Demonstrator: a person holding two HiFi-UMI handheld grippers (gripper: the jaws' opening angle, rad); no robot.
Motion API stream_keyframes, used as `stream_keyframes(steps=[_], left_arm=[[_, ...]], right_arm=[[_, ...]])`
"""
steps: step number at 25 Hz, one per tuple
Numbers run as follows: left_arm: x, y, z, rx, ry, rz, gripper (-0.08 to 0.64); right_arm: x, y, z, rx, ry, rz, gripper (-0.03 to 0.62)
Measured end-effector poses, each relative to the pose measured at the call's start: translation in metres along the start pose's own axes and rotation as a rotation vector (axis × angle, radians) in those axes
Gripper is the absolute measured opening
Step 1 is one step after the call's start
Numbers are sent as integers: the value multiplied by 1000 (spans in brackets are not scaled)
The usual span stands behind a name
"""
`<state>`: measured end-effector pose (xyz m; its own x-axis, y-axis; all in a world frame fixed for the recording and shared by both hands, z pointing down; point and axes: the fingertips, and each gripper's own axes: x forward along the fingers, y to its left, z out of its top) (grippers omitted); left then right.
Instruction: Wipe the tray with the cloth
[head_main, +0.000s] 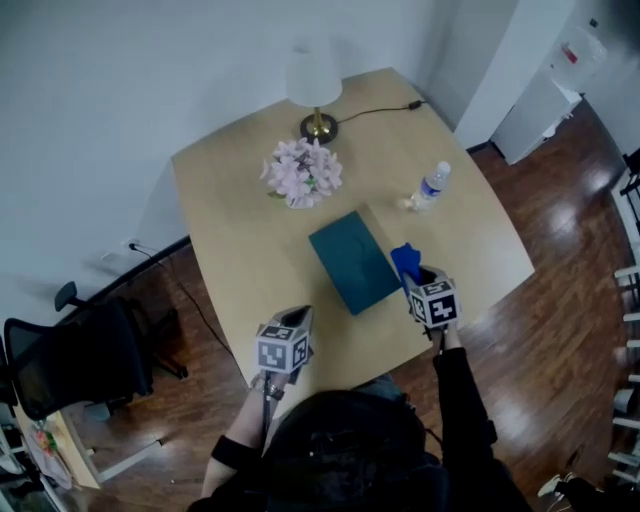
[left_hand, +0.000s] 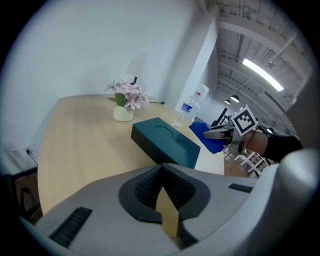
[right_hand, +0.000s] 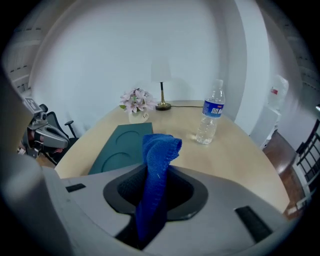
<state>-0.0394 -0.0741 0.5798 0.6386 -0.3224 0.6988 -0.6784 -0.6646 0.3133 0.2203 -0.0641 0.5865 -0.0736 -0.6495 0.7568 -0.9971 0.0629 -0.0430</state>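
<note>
A dark teal tray (head_main: 352, 260) with two round recesses lies near the front middle of the light wooden table (head_main: 230, 220). It also shows in the left gripper view as the tray (left_hand: 165, 137) and in the right gripper view as the tray (right_hand: 122, 145). My right gripper (head_main: 422, 276) hangs just right of the tray, shut on a blue cloth (head_main: 405, 258). The cloth (right_hand: 157, 165) sticks up between its jaws. From the left, the right gripper (left_hand: 220, 134) and cloth (left_hand: 210, 140) show beyond the tray. My left gripper (head_main: 298, 318) is at the table's front edge, left of the tray, jaws (left_hand: 161, 167) together and empty.
A pot of pink flowers (head_main: 303, 172) and a lamp (head_main: 316, 90) stand at the back of the table. A water bottle (head_main: 431, 185) stands to the right, beyond the tray. A black office chair (head_main: 80, 355) is on the floor to the left.
</note>
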Motion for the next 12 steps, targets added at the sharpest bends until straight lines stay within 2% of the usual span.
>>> stream_keyframes(steps=[3,6,12], left_arm=[[24,5,15,-48,11,62,3],[47,10,21,-94,33,103,3],[77,9,11,-153,89,109,3]], right_arm=[[29,-16,6,-49,53,37,100],[52,-15,7,-86,111,101,100],[73,0,0,-111,169,217,100]])
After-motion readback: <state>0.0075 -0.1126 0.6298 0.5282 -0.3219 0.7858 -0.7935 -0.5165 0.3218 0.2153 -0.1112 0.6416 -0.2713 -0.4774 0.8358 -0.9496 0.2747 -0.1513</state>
